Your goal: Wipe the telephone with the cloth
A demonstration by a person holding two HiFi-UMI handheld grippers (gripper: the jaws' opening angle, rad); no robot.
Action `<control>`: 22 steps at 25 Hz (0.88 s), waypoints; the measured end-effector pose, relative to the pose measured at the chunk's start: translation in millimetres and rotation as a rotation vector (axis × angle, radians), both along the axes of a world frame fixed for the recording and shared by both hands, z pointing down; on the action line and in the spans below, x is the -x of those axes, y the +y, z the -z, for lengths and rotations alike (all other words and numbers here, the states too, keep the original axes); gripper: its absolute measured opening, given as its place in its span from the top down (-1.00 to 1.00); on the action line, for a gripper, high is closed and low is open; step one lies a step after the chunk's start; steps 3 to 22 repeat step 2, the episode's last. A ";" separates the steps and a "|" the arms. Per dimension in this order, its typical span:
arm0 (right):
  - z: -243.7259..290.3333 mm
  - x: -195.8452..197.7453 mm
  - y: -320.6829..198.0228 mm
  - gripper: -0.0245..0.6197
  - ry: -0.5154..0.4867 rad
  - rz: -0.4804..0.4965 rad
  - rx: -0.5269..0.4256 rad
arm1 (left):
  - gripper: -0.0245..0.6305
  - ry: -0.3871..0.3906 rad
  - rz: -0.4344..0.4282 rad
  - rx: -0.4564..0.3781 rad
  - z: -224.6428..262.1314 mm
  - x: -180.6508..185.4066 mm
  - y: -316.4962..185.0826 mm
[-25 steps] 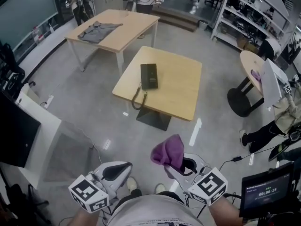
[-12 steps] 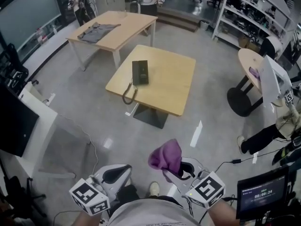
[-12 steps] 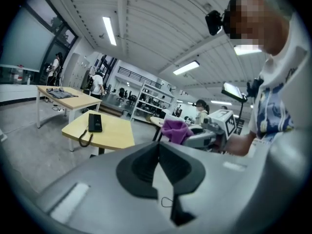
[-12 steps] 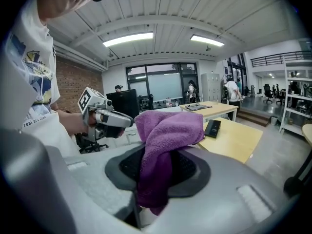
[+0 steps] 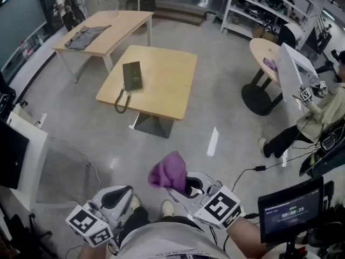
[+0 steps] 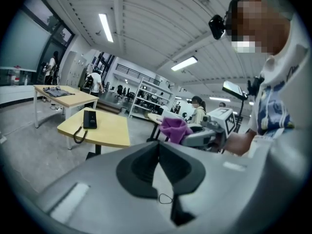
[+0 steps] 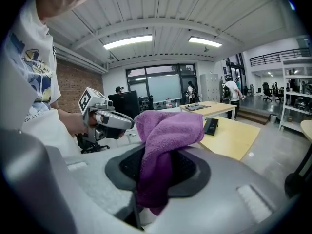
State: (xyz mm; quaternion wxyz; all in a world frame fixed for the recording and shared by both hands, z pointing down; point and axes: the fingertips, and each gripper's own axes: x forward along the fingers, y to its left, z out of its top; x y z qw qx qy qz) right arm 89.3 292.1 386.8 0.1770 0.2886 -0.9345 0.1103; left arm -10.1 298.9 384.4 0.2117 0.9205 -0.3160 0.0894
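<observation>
A black telephone (image 5: 132,75) lies on a square wooden table (image 5: 161,85), its coiled cord (image 5: 122,101) hanging over the near left edge. The telephone (image 6: 89,119) also shows far off in the left gripper view and, past the cloth, the telephone (image 7: 211,126) in the right gripper view. My right gripper (image 5: 180,185) is shut on a purple cloth (image 5: 168,172), held low in front of me, well short of the table. The cloth (image 7: 163,145) bunches out of the jaws. My left gripper (image 5: 123,196) is shut and holds nothing.
A longer wooden table (image 5: 99,31) with a grey garment (image 5: 81,37) stands behind. A round table (image 5: 269,58) and a seated person (image 5: 318,117) are to the right. A monitor (image 5: 288,212) stands at my right, white furniture (image 5: 24,144) at my left. Grey floor lies between me and the table.
The whole view has shifted: the table and telephone have slid left and slightly farther in the head view. Both grippers keep their hold and pose; the cloth stays in the right one.
</observation>
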 end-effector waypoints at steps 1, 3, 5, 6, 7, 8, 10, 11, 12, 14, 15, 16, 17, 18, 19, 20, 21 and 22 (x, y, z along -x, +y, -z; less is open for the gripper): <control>-0.2 0.5 0.5 0.57 -0.008 0.003 0.001 | 0.92 -0.005 0.001 0.002 -0.4 -0.7 0.3; -0.4 0.9 0.9 0.57 -0.016 0.007 0.002 | 0.92 -0.009 0.002 0.004 -0.9 -1.3 0.6; -0.4 0.9 0.9 0.57 -0.016 0.007 0.002 | 0.92 -0.009 0.002 0.004 -0.9 -1.3 0.6; -0.4 0.9 0.9 0.57 -0.016 0.007 0.002 | 0.92 -0.009 0.002 0.004 -0.9 -1.3 0.6; -0.4 0.9 0.9 0.57 -0.016 0.007 0.002 | 0.92 -0.009 0.002 0.004 -0.9 -1.3 0.6; -0.4 0.9 0.9 0.57 -0.016 0.007 0.002 | 0.92 -0.009 0.002 0.004 -0.9 -1.3 0.6; -0.4 0.9 0.9 0.57 -0.016 0.007 0.002 | 0.92 -0.009 0.002 0.004 -0.9 -1.3 0.6; -0.4 0.9 0.9 0.57 -0.016 0.007 0.002 | 0.92 -0.009 0.002 0.004 -0.9 -1.3 0.6; -0.4 0.9 0.9 0.57 -0.016 0.007 0.002 | 0.92 -0.009 0.002 0.004 -0.9 -1.3 0.6; -0.4 0.9 0.9 0.57 -0.016 0.007 0.002 | 0.92 -0.009 0.002 0.004 -0.9 -1.3 0.6; -0.4 0.9 0.9 0.57 -0.016 0.007 0.002 | 0.92 -0.009 0.002 0.004 -0.9 -1.3 0.6; -0.4 0.9 0.9 0.57 -0.016 0.007 0.002 | 0.92 -0.009 0.002 0.004 -0.9 -1.3 0.6; -0.4 0.9 0.9 0.57 -0.016 0.007 0.002 | 0.92 -0.009 0.002 0.004 -0.9 -1.3 0.6; -0.4 0.9 0.9 0.57 -0.016 0.007 0.002 | 0.92 -0.009 0.002 0.004 -0.9 -1.3 0.6; -0.4 0.9 0.9 0.57 -0.016 0.007 0.002 | 0.92 -0.009 0.002 0.004 -0.9 -1.3 0.6; -0.4 0.9 0.9 0.57 -0.016 0.007 0.002 | 0.92 -0.009 0.002 0.004 -0.9 -1.3 0.6; -0.4 0.9 0.9 0.57 -0.016 0.007 0.002 | 0.92 -0.009 0.002 0.004 -0.9 -1.3 0.6; -0.4 0.9 0.9 0.57 -0.016 0.007 0.002 | 0.92 -0.009 0.002 0.004 -0.9 -1.3 0.6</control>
